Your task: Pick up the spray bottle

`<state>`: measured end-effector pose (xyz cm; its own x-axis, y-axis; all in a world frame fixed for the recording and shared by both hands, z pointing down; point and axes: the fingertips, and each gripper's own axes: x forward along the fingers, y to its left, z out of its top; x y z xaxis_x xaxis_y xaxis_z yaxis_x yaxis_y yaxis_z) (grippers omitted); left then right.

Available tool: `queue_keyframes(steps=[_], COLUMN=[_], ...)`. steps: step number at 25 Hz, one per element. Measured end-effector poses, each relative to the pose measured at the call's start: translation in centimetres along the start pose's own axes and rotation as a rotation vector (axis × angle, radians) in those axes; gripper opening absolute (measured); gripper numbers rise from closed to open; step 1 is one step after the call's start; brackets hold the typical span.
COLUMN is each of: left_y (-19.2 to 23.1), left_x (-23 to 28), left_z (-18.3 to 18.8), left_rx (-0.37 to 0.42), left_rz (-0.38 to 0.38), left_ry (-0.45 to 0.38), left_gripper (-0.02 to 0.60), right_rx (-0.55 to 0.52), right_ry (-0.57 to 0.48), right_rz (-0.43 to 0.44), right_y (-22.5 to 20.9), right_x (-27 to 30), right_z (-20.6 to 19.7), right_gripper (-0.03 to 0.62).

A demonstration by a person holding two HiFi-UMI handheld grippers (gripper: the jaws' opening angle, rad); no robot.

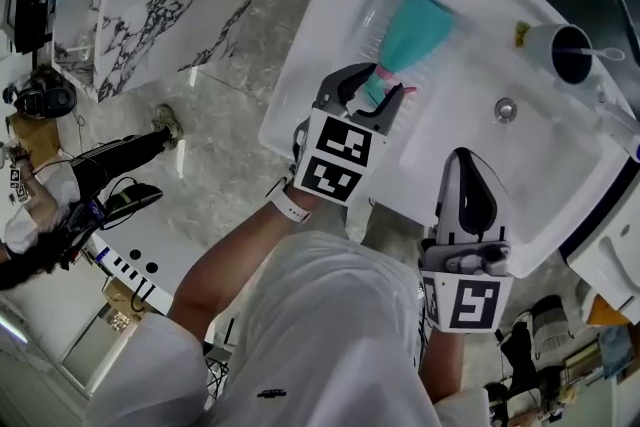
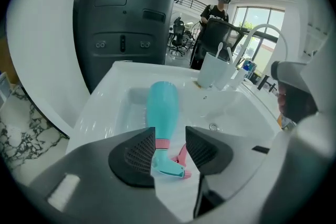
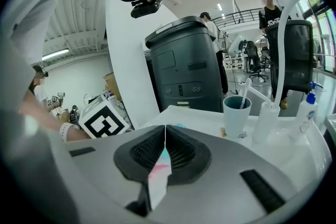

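A teal spray bottle [image 1: 412, 33] with a pink collar and trigger lies on its side in the shallow left recess of the white sink [image 1: 330, 5], its head toward me. My left gripper [image 1: 375, 93] hangs just over the bottle's head, open, one jaw on each side of the nozzle and neither pad touching it. In the left gripper view the spray bottle [image 2: 163, 107] runs away from the left gripper [image 2: 170, 147], neck and trigger in the gap. My right gripper [image 1: 462, 165] is over the sink's near rim, shut and empty; the right gripper [image 3: 165, 136] shows its pads meeting.
A cup [image 1: 560, 50] with a toothbrush stands at the sink's far rim, beside a curved faucet [image 3: 286, 34] and a pump bottle [image 3: 307, 107]. The drain [image 1: 505, 110] lies in the main basin. A tall black bin [image 2: 126, 23] stands behind the sink. People stand further back.
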<state>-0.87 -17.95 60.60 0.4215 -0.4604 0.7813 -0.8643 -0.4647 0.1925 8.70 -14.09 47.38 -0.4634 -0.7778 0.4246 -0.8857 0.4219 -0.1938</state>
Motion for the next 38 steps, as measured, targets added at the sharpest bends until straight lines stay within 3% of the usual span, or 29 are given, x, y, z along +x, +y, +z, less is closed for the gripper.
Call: queue_keyframes(steps=[19,23,32,38], left_y=[1.4,1.0,0.9,0.9], left_x=[5.4,5.4,5.3,3.8], left_z=[-4.0,-4.2,-4.1,-3.5], left_rx=[-0.004,-0.005,-0.028,-0.043], left_rz=[0.104,0.109,0.098,0.095], left_ry=[0.217,0.212,0.197,0.144], left_gripper=[0.178,0.135,0.129,0.127], right_rx=[0.068,0.076,0.078,0.057], right_ry=[0.007,0.0,-0.016,-0.031], right_rz=[0.005,-0.005,-0.028,-0.03], right_y=[-1.0,-1.4,-2.0,-1.2], right_x=[0.1,-0.3,-1.2,-2.1], right_z=[-1.9,-2.0,-1.8,-1.0], right_gripper=[0.006,0.006,0.006,0.006])
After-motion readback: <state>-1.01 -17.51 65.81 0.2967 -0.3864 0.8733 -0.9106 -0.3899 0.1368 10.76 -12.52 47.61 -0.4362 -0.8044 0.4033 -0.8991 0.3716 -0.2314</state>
